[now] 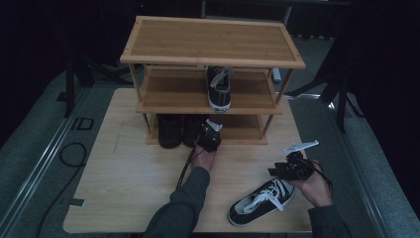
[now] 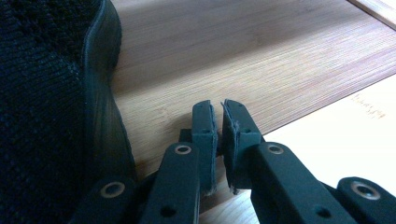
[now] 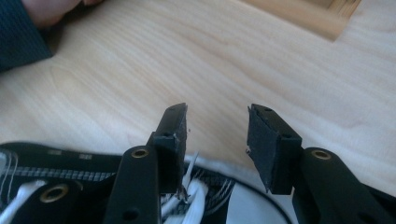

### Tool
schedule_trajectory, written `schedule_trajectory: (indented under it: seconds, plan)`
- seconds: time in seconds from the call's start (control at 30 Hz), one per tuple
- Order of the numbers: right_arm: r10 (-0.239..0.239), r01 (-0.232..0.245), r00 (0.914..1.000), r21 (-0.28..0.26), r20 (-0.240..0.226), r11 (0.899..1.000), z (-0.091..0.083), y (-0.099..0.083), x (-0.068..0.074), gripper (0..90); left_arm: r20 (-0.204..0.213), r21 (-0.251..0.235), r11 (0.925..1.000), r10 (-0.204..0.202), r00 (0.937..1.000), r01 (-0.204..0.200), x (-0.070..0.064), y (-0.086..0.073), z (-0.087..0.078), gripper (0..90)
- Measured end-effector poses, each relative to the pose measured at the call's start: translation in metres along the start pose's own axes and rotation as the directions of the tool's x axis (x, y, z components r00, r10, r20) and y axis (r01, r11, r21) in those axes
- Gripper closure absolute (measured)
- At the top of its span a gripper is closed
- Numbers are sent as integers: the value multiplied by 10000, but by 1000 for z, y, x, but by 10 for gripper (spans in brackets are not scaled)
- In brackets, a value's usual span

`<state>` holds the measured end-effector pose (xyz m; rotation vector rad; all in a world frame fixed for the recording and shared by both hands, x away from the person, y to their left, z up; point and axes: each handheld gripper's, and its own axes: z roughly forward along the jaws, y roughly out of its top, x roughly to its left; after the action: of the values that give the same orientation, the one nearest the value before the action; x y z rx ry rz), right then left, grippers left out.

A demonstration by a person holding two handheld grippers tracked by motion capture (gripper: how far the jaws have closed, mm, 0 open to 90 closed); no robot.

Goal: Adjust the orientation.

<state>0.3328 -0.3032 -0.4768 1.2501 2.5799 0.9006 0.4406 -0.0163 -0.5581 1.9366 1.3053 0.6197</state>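
— What's over on the left, by the rack?

— A bamboo shoe rack point(image 1: 213, 42) stands at the far side of the tabletop point(image 1: 124, 178). Two dark shoes point(image 1: 170, 130) sit on its bottom shelf, at the left end. The left claw point(image 1: 210, 137) is right at that shelf's front edge, just beside the right-hand one of the pair.

— Is it holding anything?

— No. In the left gripper view the left claw point(image 2: 218, 122) has its jaws drawn together with just a sliver of a gap, nothing between them, and the black knit side of a shoe point(image 2: 51, 107) rises close on the left.

— And the middle shelf?

— One black sneaker with white laces point(image 1: 218, 88) lies there, toe towards us, right of centre.

— Now the right side?

— A matching black-and-white sneaker point(image 1: 261, 201) lies on the tabletop near the front edge, toe pointing left and towards us. The right claw point(image 1: 277, 172) hovers just above its heel end, held in the person's hand point(image 1: 314, 186).

— Gripping it?

— Not from what I see. In the right gripper view the right claw point(image 3: 217, 135) has its jaws spread wide with only bare wood between the tips, the sneaker's laces point(image 3: 187, 193) directly underneath them.
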Motion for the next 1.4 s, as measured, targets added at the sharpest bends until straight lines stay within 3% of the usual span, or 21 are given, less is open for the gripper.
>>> schedule_trajectory:
  seconds: [0.3, 0.43, 0.53, 0.6, 0.67, 0.73, 0.87, 1.03, 1.13, 1.4]
  plan:
    - [175, -177, 9998, 297, 69, 9994, -13, -21, 3, 603, -7, 20, 10000, 20, 10000, -20, 0, 0, 0, 836]
    - [35, -41, 10000, 743, 83, 9972, -12, -27, 4, 614, -3, 21, 10000, 10, 10000, -10, 0, 0, 0, 835]
    - [177, -177, 9998, 765, 11, 9969, -11, -28, 2, 618, -8, 19, 10000, 10, 10000, -10, -1, 0, 0, 835]
    - [124, -130, 9999, 889, 71, 9960, -11, -27, 2, 709, -4, 19, 10000, 8, 10000, -8, 0, 0, 0, 835]
    - [-205, 211, 9998, 1117, -66, 9935, -9, -26, 6, 818, -6, 19, 10000, 14, 10000, -14, 0, 0, 0, 836]
    - [-661, 637, 9977, 1297, 145, 9895, -8, -25, 12, 874, -20, 19, 10000, 18, 10000, -18, -1, 0, 0, 835]
    - [-922, 863, 9946, 1136, 476, 9898, -10, -21, 18, 898, -16, 19, 10000, 7, 10000, -7, -1, 0, 0, 835]
    - [-872, 799, 9926, 860, 843, 9931, -2, -11, 17, 900, -41, 18, 10000, 30, 10000, -30, 0, 0, 0, 835]
    - [-684, 640, 9938, 519, 877, 9966, 0, -3, 15, 900, -54, 21, 10000, 56, 10000, -56, 0, 0, 0, 835]
    - [-1285, 1247, 9884, 495, 810, 9910, 23, 28, 22, 900, -64, 3, 10000, 70, 10000, -70, 0, 0, 0, 834]
